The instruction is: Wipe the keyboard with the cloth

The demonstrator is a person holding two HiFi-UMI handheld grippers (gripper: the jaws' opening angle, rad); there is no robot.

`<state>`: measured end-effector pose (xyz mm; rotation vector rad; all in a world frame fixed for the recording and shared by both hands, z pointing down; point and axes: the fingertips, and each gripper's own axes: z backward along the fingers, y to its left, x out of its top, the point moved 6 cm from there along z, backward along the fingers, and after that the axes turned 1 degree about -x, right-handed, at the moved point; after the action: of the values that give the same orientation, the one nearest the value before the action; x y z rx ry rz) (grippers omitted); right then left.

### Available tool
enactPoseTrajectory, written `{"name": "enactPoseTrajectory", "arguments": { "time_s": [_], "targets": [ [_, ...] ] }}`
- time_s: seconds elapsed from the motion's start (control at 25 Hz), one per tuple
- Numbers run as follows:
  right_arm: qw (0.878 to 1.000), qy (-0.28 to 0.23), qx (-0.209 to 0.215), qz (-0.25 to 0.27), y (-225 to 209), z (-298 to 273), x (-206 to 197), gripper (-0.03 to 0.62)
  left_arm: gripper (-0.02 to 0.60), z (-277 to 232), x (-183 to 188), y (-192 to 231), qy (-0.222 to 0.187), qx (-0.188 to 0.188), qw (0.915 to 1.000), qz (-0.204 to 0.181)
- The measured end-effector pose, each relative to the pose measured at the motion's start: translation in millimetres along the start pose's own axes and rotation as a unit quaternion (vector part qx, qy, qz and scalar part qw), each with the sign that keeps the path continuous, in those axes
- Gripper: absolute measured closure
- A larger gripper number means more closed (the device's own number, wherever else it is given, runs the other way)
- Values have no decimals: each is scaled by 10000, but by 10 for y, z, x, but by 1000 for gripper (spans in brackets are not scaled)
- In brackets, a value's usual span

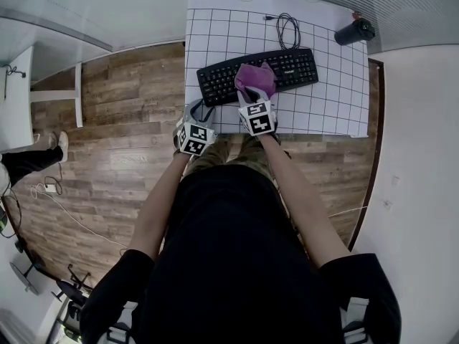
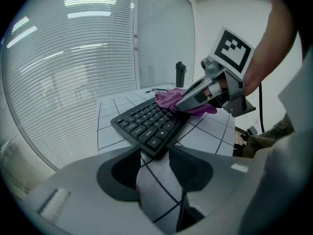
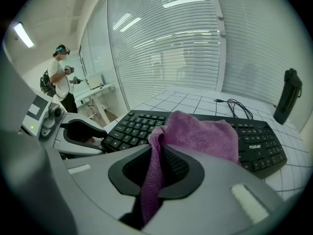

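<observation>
Clenches the right gripper (image 3: 156, 168) on a purple cloth (image 3: 198, 133) — one fold pinched tight between the two jaws, the rest bunched ahead over the keys. Lays that cloth on the middle of a black keyboard (image 1: 295, 67), toward its front edge, with keys bare on either side. Has the keyboard slightly askew on a white mat (image 1: 337, 92) ruled in a black grid, left end nearer the body.

Holds the left gripper (image 2: 154, 169) released, jaws apart and nothing gripped — only the gridded mat visible in the gap. Points it at the keyboard's near left corner, just short of it, low over the mat's front edge; cannot tell whether it touches the mat. Brings the two grippers close side by side, the left one slightly back from the right.

Shows, beyond the keyboard, a loose coil of black cable (image 1: 288, 29) and a dark bottle (image 1: 355, 31) upright near the mat's far right corner. Stands on a wood-plank floor (image 1: 122, 120) at the table's front edge. Catches, in the right gripper view, another person (image 3: 61, 77) well off to the left, standing beside a white desk (image 3: 100, 88).
</observation>
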<state>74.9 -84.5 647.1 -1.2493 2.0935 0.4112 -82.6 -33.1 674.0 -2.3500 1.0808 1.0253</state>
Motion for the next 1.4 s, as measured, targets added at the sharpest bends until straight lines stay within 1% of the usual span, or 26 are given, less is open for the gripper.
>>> {"name": "enactPoseTrajectory", "arguments": {
  "time_s": [0.64, 0.88, 1.28, 1.4],
  "targets": [
    [9969, 54, 668, 414, 507, -94, 56, 539, 426, -1, 0, -3, -3, -7, 10000, 9],
    [9960, 111, 783, 416, 587, -99, 104, 539, 426, -2, 9, -4, -16, 2, 10000, -10],
    [9913, 197, 1147, 621, 712, -137, 133, 539, 426, 5, 1, -6, -29, 35, 10000, -58],
    [9898, 134, 1265, 642, 762, -162, 174, 540, 426, 1, 3, -5, -29, 39, 10000, -55]
  ]
}}
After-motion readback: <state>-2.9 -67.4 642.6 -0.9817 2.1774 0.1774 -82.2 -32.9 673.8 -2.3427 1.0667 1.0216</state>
